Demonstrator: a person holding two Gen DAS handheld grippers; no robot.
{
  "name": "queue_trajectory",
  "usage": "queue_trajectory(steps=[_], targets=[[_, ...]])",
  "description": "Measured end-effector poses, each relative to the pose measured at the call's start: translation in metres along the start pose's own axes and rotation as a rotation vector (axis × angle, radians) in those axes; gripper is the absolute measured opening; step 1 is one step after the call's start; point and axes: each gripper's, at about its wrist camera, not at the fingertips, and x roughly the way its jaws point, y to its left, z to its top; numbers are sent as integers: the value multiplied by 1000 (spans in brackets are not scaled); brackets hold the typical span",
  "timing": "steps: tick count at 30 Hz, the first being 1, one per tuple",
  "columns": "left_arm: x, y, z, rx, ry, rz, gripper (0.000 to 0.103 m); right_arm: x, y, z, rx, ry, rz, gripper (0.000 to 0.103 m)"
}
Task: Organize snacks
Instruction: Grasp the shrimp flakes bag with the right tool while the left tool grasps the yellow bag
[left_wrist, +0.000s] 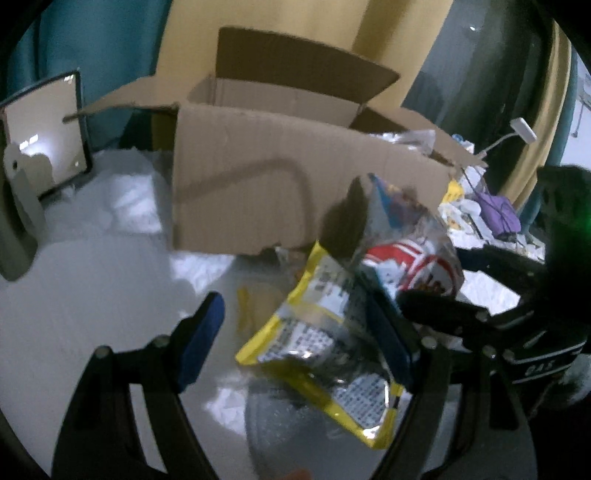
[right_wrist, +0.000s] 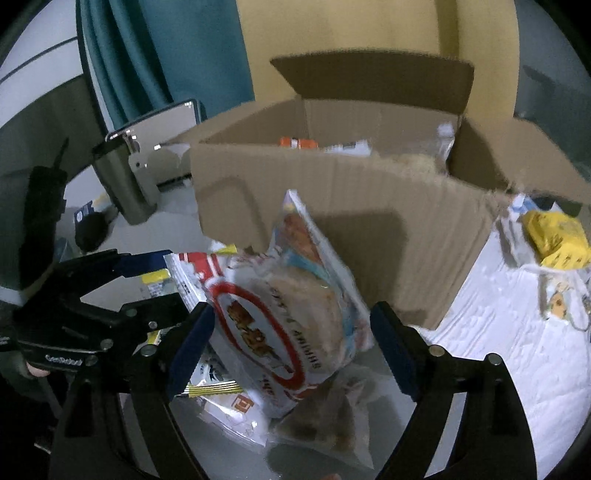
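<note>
red-and-white snack bag between spread fingers of right gripper, unpinched; yellow-edged snack bag against one finger of open left gripper; cardboard box behind.

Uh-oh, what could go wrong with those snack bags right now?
1. Both grippers, the left gripper and the right gripper, crowd the same pile, so they might bump.
2. The red and white snack bag sits between the right gripper's open jaws without being pinched, so it could slide away.
3. The cardboard box has a tall front wall; a bag could catch on it.
</note>
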Motion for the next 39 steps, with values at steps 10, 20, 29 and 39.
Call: queue_trajectory(steps=[10,20,29,39], targets=[[1,-17,-6,60,21,-16,80,-3,-14,-9,63,-31,49,77],[10,-38,-17,128,54,-32,64,-30,-18,-12,51,-87,12,49],[-8,-38,-10,127,10,-28,50,-42,-20,-16,42,-103,27,30],[-29,-37,5,132,-53,-32,50,-58,-23,-12,33,-144,42,23]])
